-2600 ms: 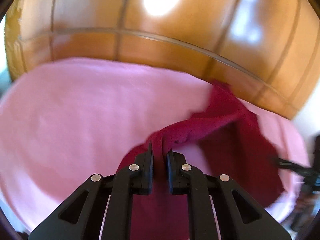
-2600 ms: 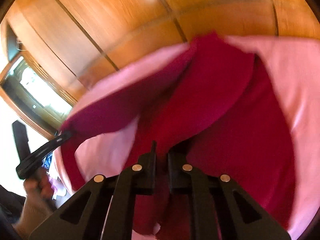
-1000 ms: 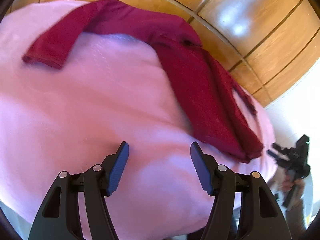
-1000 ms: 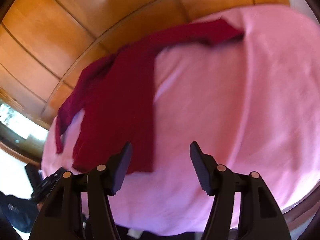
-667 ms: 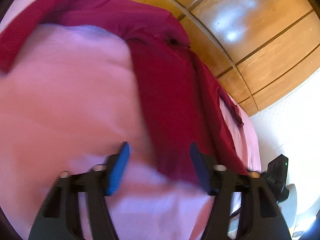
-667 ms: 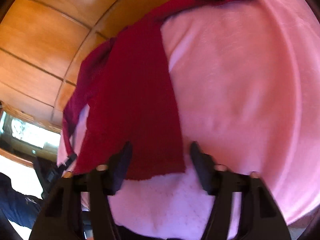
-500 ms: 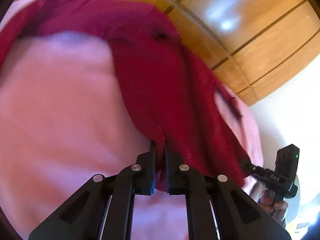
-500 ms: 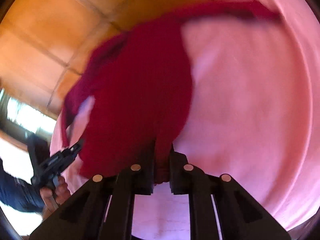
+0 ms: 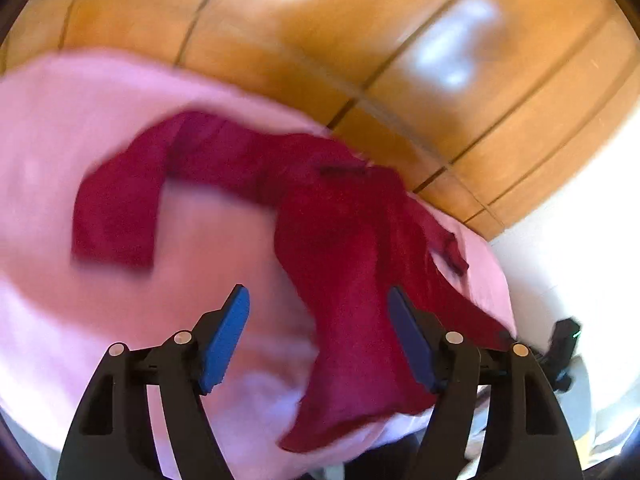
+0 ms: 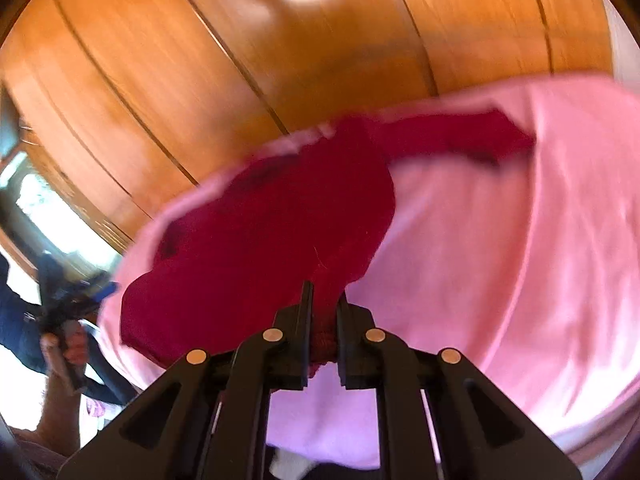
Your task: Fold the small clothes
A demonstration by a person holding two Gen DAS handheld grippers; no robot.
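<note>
Glossy wooden panelling point(image 9: 280, 40) fills the upper part of both wrist views, and below it a pink sheet point(image 9: 100, 312) is spread across the surface. On the sheet a dark red long-sleeved top point(image 9: 344, 240) is seen, blurred by motion: in the left wrist view one sleeve is stretched toward the left of the frame, while the body is drawn down toward the lower centre. The left gripper point(image 9: 318, 336) is shown with its blue-padded jaws spread apart, having just been opening; the hem of the top is seen between the jaws, but the pads are not pressed on it. In the right wrist view the right gripper point(image 10: 324, 328) is closed tightly on a bunched edge of the top at lower centre. At the lower left of that frame, a hand point(image 10: 66, 344) is seen around the other tool's handle.
</note>
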